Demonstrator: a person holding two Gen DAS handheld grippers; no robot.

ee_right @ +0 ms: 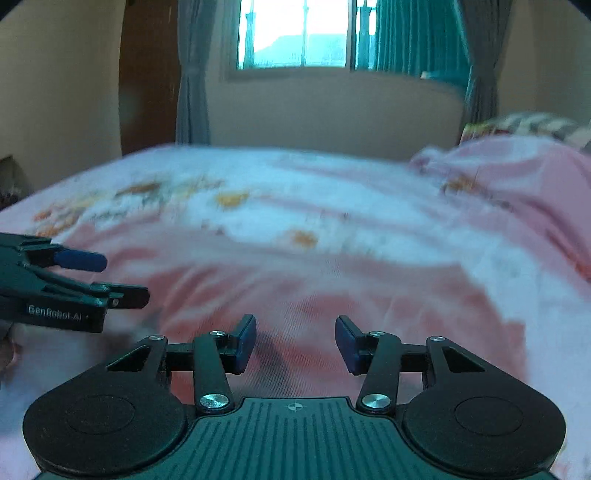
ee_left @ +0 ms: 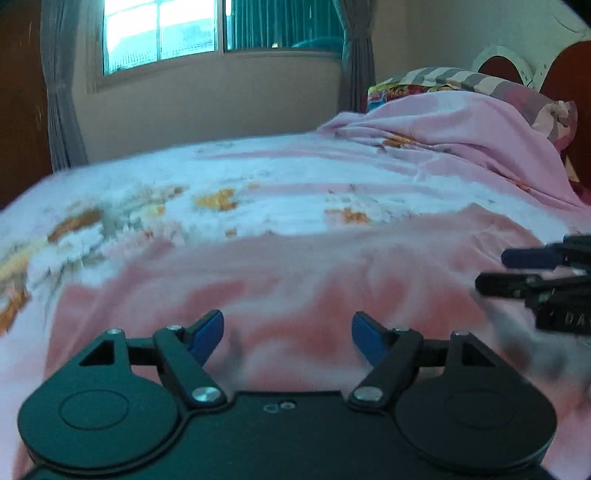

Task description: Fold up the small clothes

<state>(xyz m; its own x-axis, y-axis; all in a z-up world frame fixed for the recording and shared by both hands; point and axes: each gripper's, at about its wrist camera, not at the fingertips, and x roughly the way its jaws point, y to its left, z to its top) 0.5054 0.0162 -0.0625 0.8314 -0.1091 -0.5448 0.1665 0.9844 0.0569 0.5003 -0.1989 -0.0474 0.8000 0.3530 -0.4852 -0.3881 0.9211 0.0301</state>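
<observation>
A pink tie-dye garment (ee_left: 295,291) lies spread flat on the bed, blurred in both views; it also fills the near part of the right wrist view as the same garment (ee_right: 332,306). My left gripper (ee_left: 287,338) hovers just over its near part, jaws wide apart, nothing between the blue pads. My right gripper (ee_right: 295,343) stands open above the cloth too, with an empty gap. Each gripper shows in the other's view: the right gripper (ee_left: 491,271) at the right edge, the left gripper (ee_right: 122,278) at the left edge, both with fingers apart.
The bed sheet (ee_left: 258,177) is pale with orange flower prints. A bunched pink blanket (ee_left: 461,125) and a striped pillow (ee_left: 480,79) lie at the far right by the headboard. Behind the bed are a wall, a window (ee_right: 295,33) and curtains.
</observation>
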